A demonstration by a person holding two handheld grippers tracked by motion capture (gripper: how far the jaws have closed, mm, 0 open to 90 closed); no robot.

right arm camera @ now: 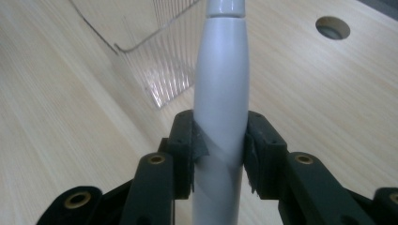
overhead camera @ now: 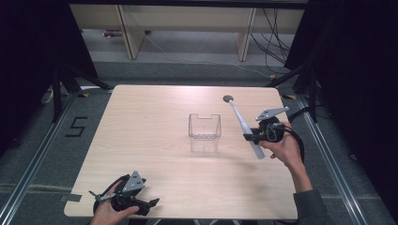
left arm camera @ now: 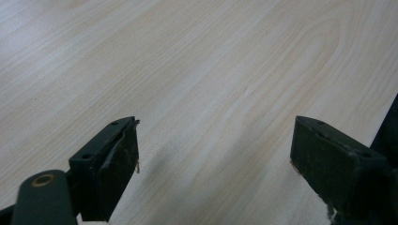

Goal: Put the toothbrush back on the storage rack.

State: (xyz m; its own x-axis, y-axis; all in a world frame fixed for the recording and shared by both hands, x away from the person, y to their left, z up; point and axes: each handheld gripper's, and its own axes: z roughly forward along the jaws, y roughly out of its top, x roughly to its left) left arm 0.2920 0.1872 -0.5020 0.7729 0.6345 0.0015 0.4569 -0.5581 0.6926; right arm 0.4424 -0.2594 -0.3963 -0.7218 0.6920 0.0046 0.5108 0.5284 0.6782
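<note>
While the left gripper (overhead camera: 152, 202) idles with fingers apart, the right gripper (overhead camera: 247, 137) fingers clamp an electric toothbrush (overhead camera: 245, 125), probably bound handle-down for the clear bin (overhead camera: 204, 126) just beyond.

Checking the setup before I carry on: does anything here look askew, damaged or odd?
Nothing stands out. The right gripper holds the white electric toothbrush squarely by its handle, the clear plastic bin stands upright on the table, and the left gripper rests open near the edge. The finger pads look a little frayed, nothing more.
</note>
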